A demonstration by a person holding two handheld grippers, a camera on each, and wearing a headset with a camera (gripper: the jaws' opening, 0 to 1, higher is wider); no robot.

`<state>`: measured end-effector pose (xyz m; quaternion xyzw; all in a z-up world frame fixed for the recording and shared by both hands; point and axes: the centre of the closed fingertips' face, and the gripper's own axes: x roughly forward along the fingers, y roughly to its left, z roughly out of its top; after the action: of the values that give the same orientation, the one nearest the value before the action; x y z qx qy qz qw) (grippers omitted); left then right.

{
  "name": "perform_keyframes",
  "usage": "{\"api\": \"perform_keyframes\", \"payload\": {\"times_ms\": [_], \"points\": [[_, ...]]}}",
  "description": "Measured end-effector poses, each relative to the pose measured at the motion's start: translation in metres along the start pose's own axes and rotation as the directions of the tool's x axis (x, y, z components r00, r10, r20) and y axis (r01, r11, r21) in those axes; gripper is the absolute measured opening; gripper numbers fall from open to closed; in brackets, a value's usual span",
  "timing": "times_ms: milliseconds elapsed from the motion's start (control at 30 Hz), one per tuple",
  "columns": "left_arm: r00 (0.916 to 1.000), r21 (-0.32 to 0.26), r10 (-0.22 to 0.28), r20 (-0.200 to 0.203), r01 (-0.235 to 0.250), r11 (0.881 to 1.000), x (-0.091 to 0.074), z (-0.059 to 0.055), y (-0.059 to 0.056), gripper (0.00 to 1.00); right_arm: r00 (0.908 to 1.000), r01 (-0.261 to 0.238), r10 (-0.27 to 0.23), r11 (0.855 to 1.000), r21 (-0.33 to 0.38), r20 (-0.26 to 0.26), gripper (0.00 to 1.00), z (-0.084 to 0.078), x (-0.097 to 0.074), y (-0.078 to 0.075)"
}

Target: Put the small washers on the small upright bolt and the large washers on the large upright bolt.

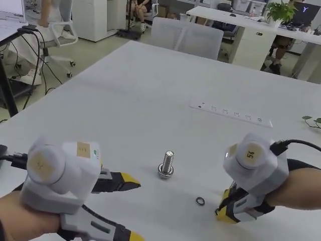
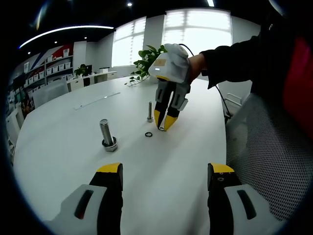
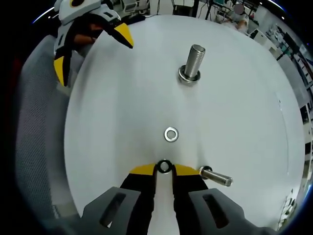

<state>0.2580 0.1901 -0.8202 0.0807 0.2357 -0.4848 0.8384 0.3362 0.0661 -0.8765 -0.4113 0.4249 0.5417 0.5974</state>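
Left tool (image 1: pixel 136 211) hangs wide open over the tabletop (image 1: pixel 150 100). The large bolt (image 1: pixel 167 164) stands upright mid-tabletop, threads up. A loose washer (image 1: pixel 200 201) lies flat right of it. Right tool (image 1: pixel 221 213) pinches a second washer (image 3: pixel 164 167) beside the upright small bolt (image 2: pixel 150 111).

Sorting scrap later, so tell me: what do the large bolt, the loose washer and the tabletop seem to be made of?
Large bolt: likely steel, bright silvery plating, with highlights on its threads. Loose washer: metal too, a shiny grey ring; alloy unclear. Tabletop: smooth matte white, probably laminate or painted board; its core is hidden.
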Motion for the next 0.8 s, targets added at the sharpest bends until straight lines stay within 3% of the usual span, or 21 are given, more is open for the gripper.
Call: {"api": "perform_keyframes", "payload": {"times_ms": [800], "points": [[1.0, 0.002, 0.004, -0.005, -0.004, 1.0, 0.0006, -0.0004, 0.0002, 0.69, 1.0, 0.007, -0.007, 1.0, 0.001, 0.005, 0.14, -0.0007, -0.0002, 0.0002]]}}
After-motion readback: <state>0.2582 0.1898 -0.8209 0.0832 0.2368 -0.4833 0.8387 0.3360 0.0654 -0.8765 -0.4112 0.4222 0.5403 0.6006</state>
